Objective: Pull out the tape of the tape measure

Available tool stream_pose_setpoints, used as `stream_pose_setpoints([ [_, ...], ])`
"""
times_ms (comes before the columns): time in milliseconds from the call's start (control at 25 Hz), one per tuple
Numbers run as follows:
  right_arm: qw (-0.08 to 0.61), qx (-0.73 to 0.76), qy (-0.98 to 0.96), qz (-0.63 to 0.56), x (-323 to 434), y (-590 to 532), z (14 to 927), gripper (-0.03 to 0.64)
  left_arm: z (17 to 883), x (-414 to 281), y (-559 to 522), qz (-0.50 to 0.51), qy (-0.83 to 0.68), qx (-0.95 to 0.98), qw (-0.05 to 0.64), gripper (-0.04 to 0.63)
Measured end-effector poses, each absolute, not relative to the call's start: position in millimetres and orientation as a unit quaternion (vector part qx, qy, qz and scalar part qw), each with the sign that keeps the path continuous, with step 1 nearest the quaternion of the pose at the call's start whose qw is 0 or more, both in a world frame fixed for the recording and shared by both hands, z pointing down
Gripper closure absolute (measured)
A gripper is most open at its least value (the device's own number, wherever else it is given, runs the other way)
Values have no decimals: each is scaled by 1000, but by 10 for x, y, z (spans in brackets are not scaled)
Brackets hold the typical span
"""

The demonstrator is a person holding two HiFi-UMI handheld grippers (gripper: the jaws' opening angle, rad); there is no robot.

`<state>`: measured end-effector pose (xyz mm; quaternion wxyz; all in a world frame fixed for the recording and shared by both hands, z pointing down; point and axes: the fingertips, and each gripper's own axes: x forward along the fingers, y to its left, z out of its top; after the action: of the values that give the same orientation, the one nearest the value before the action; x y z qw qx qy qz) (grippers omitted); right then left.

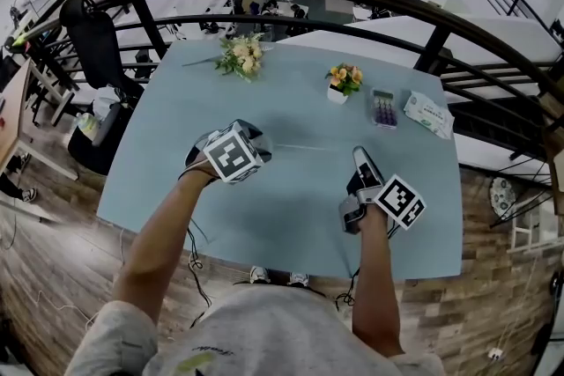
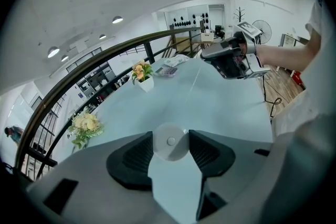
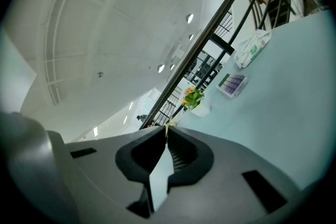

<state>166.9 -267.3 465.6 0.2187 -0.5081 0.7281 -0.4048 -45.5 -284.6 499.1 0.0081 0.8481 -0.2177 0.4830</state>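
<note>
Mid-pull, the left gripper [image 2: 170, 145] clamps the white case [image 2: 170, 140] in wide-set jaws and the right gripper [image 3: 167, 136] pinches the thin tape [image 1: 304, 146], so next probably draw it steadily farther away.

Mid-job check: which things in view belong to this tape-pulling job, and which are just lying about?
Job:
- tape measure, gripped in left claw
- tape, pinched in right claw

Lying about:
- bouquet
- potted flowers
- purple box
- wipes pack
</note>
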Motion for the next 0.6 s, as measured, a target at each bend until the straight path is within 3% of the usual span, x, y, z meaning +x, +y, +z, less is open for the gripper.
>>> stream_pose_setpoints([
  [600,202,-527,709,-423,1780,-2607,4962,598,5250,-357,-2826,501,-196,843,13,380],
])
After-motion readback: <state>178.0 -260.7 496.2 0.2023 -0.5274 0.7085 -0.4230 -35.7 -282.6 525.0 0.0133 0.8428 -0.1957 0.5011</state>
